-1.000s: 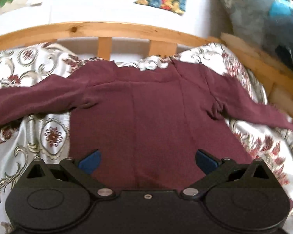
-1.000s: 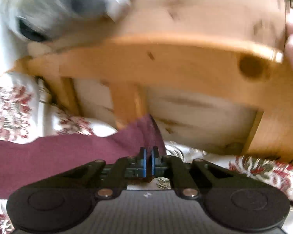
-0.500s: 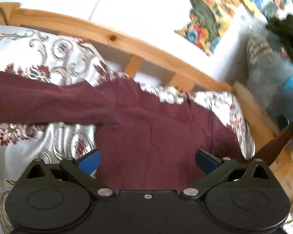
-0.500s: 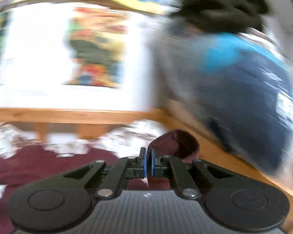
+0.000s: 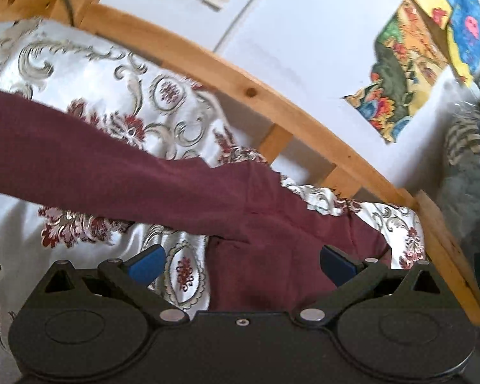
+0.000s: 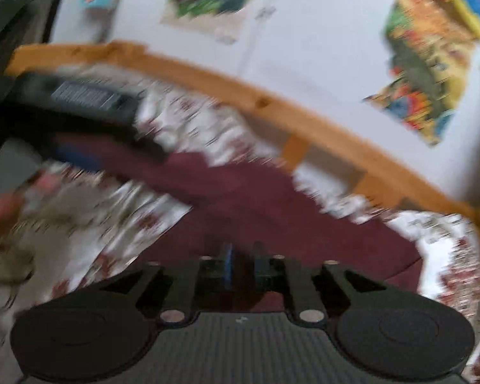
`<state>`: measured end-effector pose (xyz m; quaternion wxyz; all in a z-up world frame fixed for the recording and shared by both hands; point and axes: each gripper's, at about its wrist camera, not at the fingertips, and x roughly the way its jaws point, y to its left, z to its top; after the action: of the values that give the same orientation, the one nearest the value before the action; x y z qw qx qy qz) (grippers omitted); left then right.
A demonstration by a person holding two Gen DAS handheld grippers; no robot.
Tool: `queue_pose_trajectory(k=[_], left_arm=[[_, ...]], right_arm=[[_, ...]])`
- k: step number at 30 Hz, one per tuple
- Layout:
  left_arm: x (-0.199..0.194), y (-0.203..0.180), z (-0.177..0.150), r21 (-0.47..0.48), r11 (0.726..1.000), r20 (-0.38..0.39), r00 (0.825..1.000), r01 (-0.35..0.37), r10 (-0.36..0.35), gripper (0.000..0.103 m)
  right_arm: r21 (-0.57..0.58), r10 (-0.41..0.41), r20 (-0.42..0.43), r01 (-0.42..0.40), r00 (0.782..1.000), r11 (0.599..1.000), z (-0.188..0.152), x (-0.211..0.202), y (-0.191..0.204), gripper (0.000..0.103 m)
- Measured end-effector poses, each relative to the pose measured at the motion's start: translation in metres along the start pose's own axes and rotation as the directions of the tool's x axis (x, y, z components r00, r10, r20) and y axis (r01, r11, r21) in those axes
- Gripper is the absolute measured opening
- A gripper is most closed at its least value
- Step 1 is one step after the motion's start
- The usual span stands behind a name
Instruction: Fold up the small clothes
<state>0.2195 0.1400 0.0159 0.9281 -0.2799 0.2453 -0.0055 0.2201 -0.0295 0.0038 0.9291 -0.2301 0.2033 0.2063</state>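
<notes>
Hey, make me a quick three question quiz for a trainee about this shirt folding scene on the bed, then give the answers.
1. True or false: the left gripper has its fingers clamped on the maroon shirt.
2. Which surface does the shirt lie on? A) bare wooden floor B) floral bedspread C) glass table
3. Fill in: behind the bedspread runs a curved ______ bed rail.

Key: 1 false, the fingers stand wide apart with nothing pressed between them; 2 B; 3 wooden.
</notes>
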Motion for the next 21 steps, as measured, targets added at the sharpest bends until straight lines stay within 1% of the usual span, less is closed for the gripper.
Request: queue_pose_trajectory(k=[1, 2, 3, 4, 6, 8, 10, 12, 13, 16, 18, 19, 21], left_arm=[[0.003, 0.002, 0.0, -0.005, 1.0, -0.01, 1.0, 0.0, 0.0, 0.102], [0.007, 0.003, -0.001, -0.008, 1.0, -0.021, 1.0, 0.002, -0.002, 0.102], [0.011, 0.004, -0.003, -0.011, 1.0, -0.035, 0.999, 0.005, -0.005, 0.102], [0.014, 0.004, -0.005, -0.008, 1.0, -0.048, 0.999, 0.009, -0.01, 0.102], [0.023, 0.0, -0.01, 0.015, 1.0, -0.083, 0.996, 0.026, -0.024, 0.102], [0.032, -0.005, -0.019, 0.052, 0.998, -0.127, 0.991, 0.048, -0.041, 0.102], [0.039, -0.012, -0.028, 0.095, 0.992, -0.17, 0.984, 0.078, -0.061, 0.102], [0.045, -0.022, -0.041, 0.162, 0.981, -0.205, 0.976, 0.11, -0.076, 0.102], [0.049, -0.028, -0.049, 0.209, 0.971, -0.228, 0.971, 0.114, -0.065, 0.102], [0.062, -0.042, -0.07, 0.336, 0.937, -0.279, 0.96, 0.091, 0.007, 0.102], [0.07, -0.048, -0.082, 0.402, 0.913, -0.303, 0.951, 0.068, 0.063, 0.102], [0.072, -0.047, -0.085, 0.415, 0.907, -0.316, 0.946, 0.067, 0.075, 0.102], [0.078, -0.045, -0.089, 0.42, 0.905, -0.351, 0.932, 0.07, 0.091, 0.102]], right_arm=[[0.0, 0.021, -0.014, -0.021, 1.0, 1.0, -0.006, -0.001, 0.004, 0.049], [0.005, 0.036, -0.023, -0.035, 0.999, 0.999, -0.012, -0.003, 0.0, 0.063], [0.015, 0.045, -0.02, -0.045, 0.999, 0.999, -0.018, -0.005, -0.004, 0.073], [0.028, 0.05, -0.018, -0.05, 0.999, 0.998, -0.023, -0.008, -0.009, 0.076], [0.058, 0.047, -0.021, -0.046, 0.999, 0.997, -0.032, -0.013, -0.029, 0.086], [0.121, 0.009, -0.038, -0.004, 0.999, 0.993, -0.04, -0.015, -0.06, 0.09], [0.197, -0.052, -0.083, 0.068, 0.995, 0.978, -0.051, -0.01, -0.092, 0.09], [0.274, -0.096, -0.109, 0.122, 0.989, 0.954, -0.061, -0.006, -0.121, 0.09], [0.313, -0.128, -0.118, 0.16, 0.985, 0.936, -0.068, -0.004, -0.138, 0.09], [0.371, -0.207, -0.166, 0.255, 0.964, 0.893, -0.084, 0.008, -0.178, 0.088], [0.404, -0.224, -0.192, 0.285, 0.955, 0.869, -0.092, 0.02, -0.202, 0.073], [0.422, -0.226, -0.211, 0.297, 0.951, 0.857, -0.095, 0.028, -0.214, 0.07], [0.467, -0.221, -0.23, 0.307, 0.948, 0.829, -0.099, 0.043, -0.237, 0.06]])
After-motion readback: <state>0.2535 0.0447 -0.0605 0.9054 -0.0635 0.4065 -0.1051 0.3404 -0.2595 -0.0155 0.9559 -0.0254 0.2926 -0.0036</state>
